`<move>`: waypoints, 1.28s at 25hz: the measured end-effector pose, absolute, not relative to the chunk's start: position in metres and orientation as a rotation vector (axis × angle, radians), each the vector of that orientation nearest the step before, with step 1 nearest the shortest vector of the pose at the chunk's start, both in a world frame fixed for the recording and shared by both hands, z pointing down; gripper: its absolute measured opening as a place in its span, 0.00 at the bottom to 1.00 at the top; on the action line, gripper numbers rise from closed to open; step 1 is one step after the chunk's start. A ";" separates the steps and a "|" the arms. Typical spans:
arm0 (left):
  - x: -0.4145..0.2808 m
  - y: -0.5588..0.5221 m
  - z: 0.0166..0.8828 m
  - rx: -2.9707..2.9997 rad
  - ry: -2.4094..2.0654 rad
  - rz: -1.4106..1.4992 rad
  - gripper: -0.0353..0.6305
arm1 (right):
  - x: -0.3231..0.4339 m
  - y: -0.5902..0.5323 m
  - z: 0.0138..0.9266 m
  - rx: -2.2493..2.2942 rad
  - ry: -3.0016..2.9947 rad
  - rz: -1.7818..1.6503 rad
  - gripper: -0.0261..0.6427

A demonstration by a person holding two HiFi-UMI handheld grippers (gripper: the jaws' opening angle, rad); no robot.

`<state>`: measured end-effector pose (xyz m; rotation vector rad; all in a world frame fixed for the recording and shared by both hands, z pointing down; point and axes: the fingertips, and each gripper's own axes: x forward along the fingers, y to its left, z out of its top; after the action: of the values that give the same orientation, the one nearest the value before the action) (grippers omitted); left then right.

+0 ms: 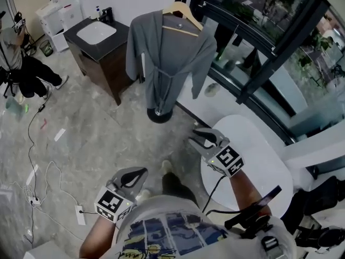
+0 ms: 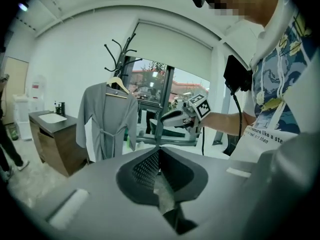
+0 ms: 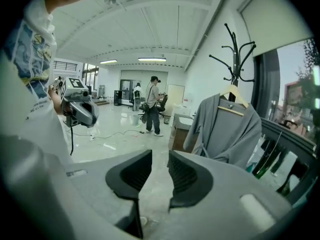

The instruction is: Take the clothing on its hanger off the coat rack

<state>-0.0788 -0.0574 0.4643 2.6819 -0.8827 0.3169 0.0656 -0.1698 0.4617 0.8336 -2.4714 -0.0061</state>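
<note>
A grey robe [image 1: 170, 55] hangs on a wooden hanger [image 1: 184, 14] at the top of a black coat rack, whose round base [image 1: 160, 114] stands on the floor ahead of me. Both grippers are held low and well short of it. My left gripper [image 1: 137, 175] is shut with nothing in it. My right gripper [image 1: 195, 138] has its jaws apart, and nothing lies between them. The left gripper view has the robe [image 2: 106, 124] at the left under the rack's hooks [image 2: 120, 59]. In the right gripper view the robe [image 3: 226, 131] and hanger [image 3: 233, 97] are at the right.
A dark vanity with a white sink [image 1: 97, 33] stands left of the rack. A round white table [image 1: 259, 163] is at my right, against the glass wall [image 1: 269, 42]. Cables and a power strip [image 1: 81, 215] lie on the floor at left. A person [image 1: 19, 63] crouches far left.
</note>
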 end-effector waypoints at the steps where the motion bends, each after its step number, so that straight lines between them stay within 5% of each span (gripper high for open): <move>1: -0.082 -0.069 0.464 2.671 -0.907 0.317 0.06 | 0.072 -0.195 0.458 0.839 -2.461 -0.027 0.20; 17: -0.044 -0.234 0.432 2.623 -1.109 0.309 0.06 | 0.171 -0.558 0.341 0.938 -2.342 -0.235 0.37; 32: -0.025 -0.279 0.440 2.561 -1.170 0.359 0.06 | 0.116 -0.639 0.365 0.524 -2.442 0.016 0.43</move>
<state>-0.0252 -0.2790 0.4397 2.5610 -1.1695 0.3593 0.1163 -0.6393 0.3650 0.5237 -2.4419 0.0162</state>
